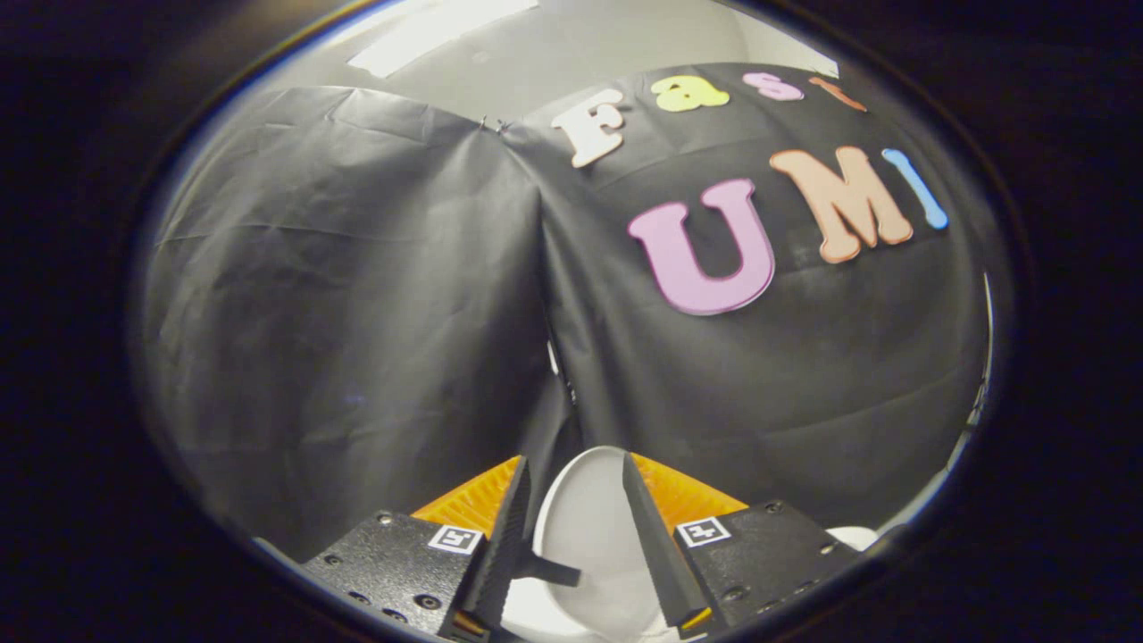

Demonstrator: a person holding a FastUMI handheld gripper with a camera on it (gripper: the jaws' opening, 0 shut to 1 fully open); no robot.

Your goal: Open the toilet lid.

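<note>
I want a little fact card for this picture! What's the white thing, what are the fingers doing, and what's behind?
white thing: toilet lid, rounded, seen between the two fingers
lid position: looks raised, its rounded edge up against the wall; hard to be sure
gripper: fingers apart, one on each side of the lid
touching: cannot tell if the fingers press on the lid
behind: black cloth wall, wrinkled, with a seam down the middle
above the wall: pale ceiling

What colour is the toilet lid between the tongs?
White and plain, seen in the gripper view: the toilet lid sits between the open tongs.
</note>
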